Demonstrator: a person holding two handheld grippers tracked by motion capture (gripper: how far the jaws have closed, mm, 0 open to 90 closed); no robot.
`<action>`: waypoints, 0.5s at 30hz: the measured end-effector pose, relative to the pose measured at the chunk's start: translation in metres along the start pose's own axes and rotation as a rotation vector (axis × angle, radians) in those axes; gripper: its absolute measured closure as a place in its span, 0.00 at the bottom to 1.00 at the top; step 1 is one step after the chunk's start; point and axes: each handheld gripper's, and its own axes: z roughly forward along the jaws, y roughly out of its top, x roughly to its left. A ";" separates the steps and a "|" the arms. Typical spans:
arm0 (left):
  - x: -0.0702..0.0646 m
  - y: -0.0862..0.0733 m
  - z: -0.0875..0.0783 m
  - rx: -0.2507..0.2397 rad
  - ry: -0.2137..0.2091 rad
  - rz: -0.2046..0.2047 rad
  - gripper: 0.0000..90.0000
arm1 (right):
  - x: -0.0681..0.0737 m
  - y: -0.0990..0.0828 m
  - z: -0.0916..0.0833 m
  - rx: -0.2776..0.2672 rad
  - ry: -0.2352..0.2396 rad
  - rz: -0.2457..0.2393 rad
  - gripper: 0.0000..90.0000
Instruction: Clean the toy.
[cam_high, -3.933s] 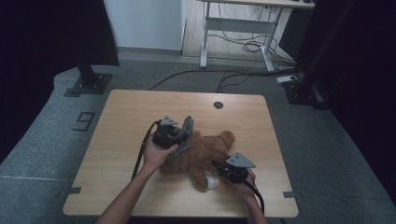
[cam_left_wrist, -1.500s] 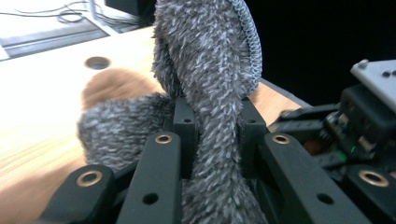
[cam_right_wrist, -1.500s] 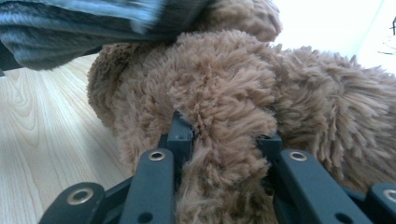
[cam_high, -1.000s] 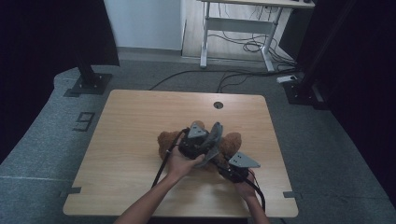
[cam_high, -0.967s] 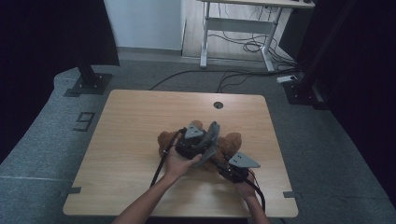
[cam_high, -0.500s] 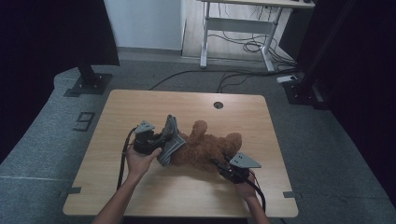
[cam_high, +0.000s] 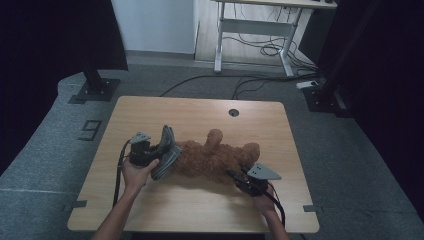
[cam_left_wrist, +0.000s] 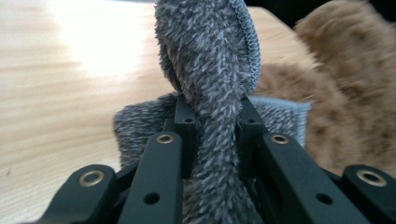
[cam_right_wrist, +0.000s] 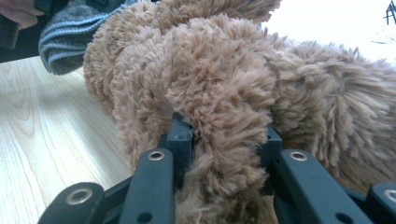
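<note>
Grey knit garment (cam_left_wrist: 210, 60) stays pinched in your left gripper (cam_high: 167, 150); right gripper (cam_high: 239, 179) clamps the brown teddy bear (cam_high: 215, 160). Next, draw it over the bear mid-desk.

A teddy bear (cam_high: 215, 160) lies on its side in the middle of the table (cam_high: 200, 115). A fuzzy cloth (cam_high: 166, 156) sits at the bear's left end, touching it, with the left gripper (cam_high: 159, 151) on the cloth. The right gripper (cam_high: 239, 178) is at the bear's near right side, closer to the person.
</note>
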 end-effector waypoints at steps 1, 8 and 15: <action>-0.005 0.004 -0.002 -0.010 -0.017 0.008 0.84 | 0.000 0.000 0.000 -0.001 0.000 0.002 0.75; -0.071 0.039 0.012 -0.032 -0.131 0.132 0.85 | 0.000 -0.001 -0.001 -0.001 -0.003 0.006 0.75; -0.142 0.062 0.059 0.050 -0.185 0.256 0.84 | 0.000 -0.002 -0.003 0.001 0.000 0.005 0.75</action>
